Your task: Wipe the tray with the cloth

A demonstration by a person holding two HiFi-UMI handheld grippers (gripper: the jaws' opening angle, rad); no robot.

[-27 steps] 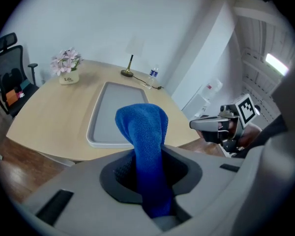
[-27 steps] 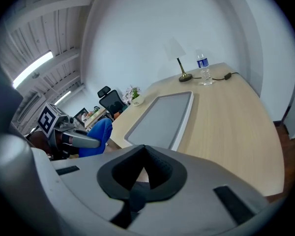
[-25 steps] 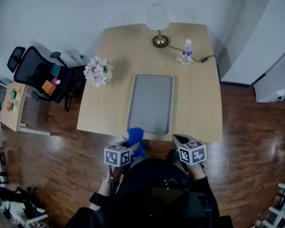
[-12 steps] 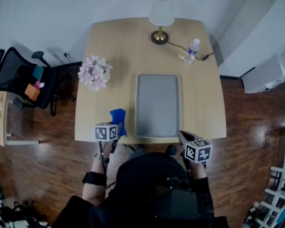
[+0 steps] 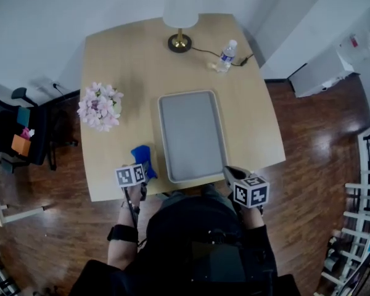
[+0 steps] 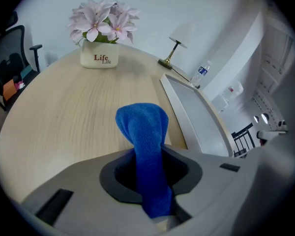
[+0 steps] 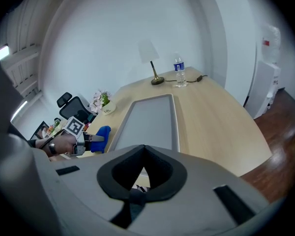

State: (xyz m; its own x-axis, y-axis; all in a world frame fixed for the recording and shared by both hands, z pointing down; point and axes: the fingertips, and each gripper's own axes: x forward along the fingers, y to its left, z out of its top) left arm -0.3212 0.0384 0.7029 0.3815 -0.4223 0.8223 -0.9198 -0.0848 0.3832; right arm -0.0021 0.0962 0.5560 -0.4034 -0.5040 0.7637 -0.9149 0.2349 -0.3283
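The grey rectangular tray [image 5: 190, 134] lies in the middle of the wooden table [image 5: 117, 60], long side pointing away from me; it also shows as the tray [image 6: 191, 112] and the tray [image 7: 147, 117]. My left gripper [image 5: 145, 169] is shut on a blue cloth [image 5: 142, 155], held over the table's front edge just left of the tray. The cloth [image 6: 143, 127] stands up in a hump between the jaws of the left gripper [image 6: 148, 157]. My right gripper [image 5: 230, 173] hangs at the front edge by the tray's near right corner. The right gripper [image 7: 144, 147] is shut with nothing in it.
A pot of pink flowers [image 5: 98, 106] stands left of the tray. At the far edge are a lamp [image 5: 180, 18] and a water bottle [image 5: 225, 55] with a cable by them. An office chair [image 5: 18, 134] stands left of the table, white cabinets [image 5: 320, 73] to the right.
My left gripper has carried the cloth leftward, from the tray's near left corner to beside the tray's left side. The head view has swung. The right gripper stays near the front edge.
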